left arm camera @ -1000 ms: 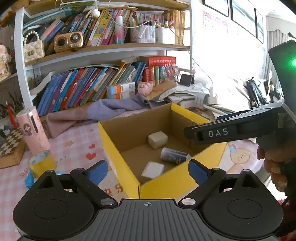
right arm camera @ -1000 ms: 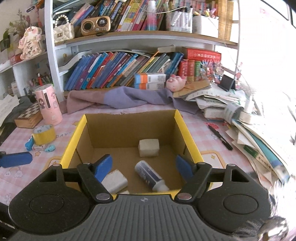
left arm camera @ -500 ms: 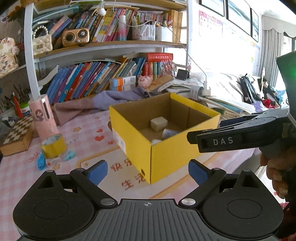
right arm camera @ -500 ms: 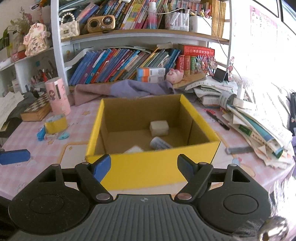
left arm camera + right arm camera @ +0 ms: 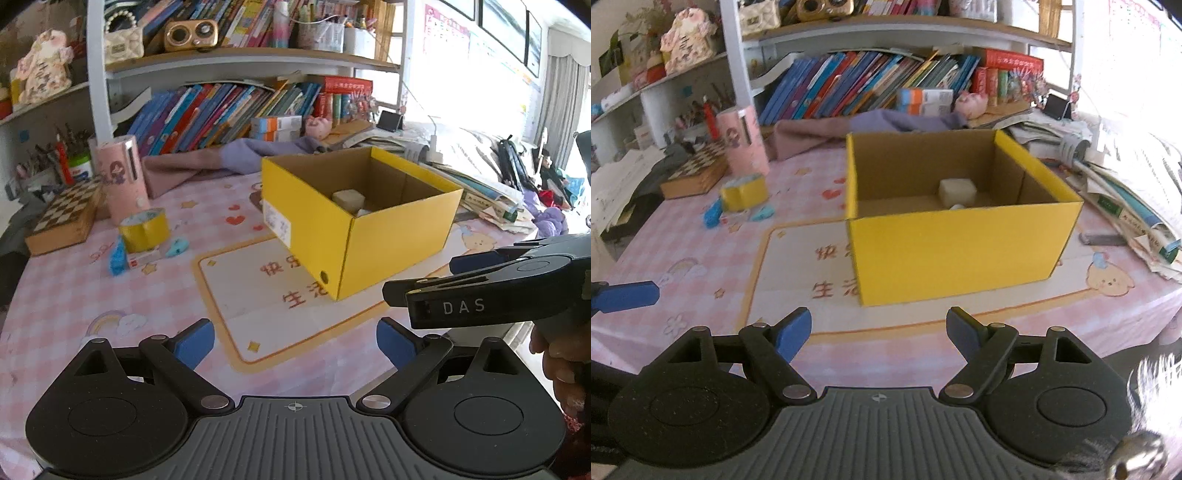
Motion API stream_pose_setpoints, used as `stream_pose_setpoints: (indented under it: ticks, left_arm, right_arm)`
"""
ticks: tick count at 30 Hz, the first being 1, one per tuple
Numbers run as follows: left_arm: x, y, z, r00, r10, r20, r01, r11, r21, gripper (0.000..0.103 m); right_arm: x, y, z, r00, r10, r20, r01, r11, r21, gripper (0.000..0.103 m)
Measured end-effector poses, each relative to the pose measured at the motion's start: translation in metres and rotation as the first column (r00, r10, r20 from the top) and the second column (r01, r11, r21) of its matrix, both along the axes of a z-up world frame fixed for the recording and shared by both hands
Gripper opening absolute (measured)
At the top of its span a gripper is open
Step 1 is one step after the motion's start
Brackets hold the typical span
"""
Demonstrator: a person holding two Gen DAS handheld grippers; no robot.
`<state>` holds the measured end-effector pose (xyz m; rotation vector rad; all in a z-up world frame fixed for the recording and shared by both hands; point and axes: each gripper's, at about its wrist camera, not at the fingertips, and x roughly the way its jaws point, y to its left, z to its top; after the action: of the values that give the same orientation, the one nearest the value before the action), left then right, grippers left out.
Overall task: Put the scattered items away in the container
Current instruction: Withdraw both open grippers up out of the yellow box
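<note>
Two hand-held grippers before an open yellow cardboard box [image 5: 960,251] on the pink checked desk [image 5: 701,280].
Left gripper [image 5: 295,338] jaws wide, empty; right gripper [image 5: 878,328] jaws wide, opening, empty; white block [image 5: 957,191] inside box.

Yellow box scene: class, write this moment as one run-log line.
yellow box: on table, white block inside | left gripper: open, empty | right gripper: open, empty | tape roll: still out

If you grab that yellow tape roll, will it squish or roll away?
The yellow tape roll lies flat on its side, so it probably won't roll. It looks dented in the right wrist view, so it may squash. Being hollow, it is likely light.
</note>
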<state>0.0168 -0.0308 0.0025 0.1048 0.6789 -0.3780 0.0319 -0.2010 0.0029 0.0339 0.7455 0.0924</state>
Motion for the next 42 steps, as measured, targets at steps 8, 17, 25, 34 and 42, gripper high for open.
stream_pose_setpoints:
  ticks: [8,17,25,34,42]
  left_arm:
    - [-0.006,0.02,-0.003,0.999,0.046,-0.019,-0.046,0.999,0.0,0.096]
    - [-0.016,0.037,0.0,0.994,0.105,-0.013,-0.105,0.994,0.001,0.096]
    - [-0.022,0.046,0.002,0.99,0.139,-0.003,-0.139,0.99,0.0,0.096]
    - [-0.028,0.059,0.003,0.985,0.172,0.001,-0.172,0.985,-0.009,0.096]
    - [-0.03,0.079,0.006,0.973,0.233,0.005,-0.232,0.972,-0.022,0.096]
  right_arm:
    - [-0.002,0.023,-0.001,0.998,0.053,-0.016,-0.054,0.998,-0.012,0.08]
    - [-0.002,0.046,-0.001,0.992,0.128,-0.013,-0.128,0.992,-0.021,0.081]
    - [-0.002,0.058,0.002,0.986,0.164,-0.003,-0.164,0.986,-0.023,0.081]
    - [-0.005,0.07,0.004,0.981,0.192,0.003,-0.192,0.981,-0.029,0.081]
    - [-0.002,0.091,0.009,0.969,0.249,0.013,-0.248,0.968,-0.041,0.081]
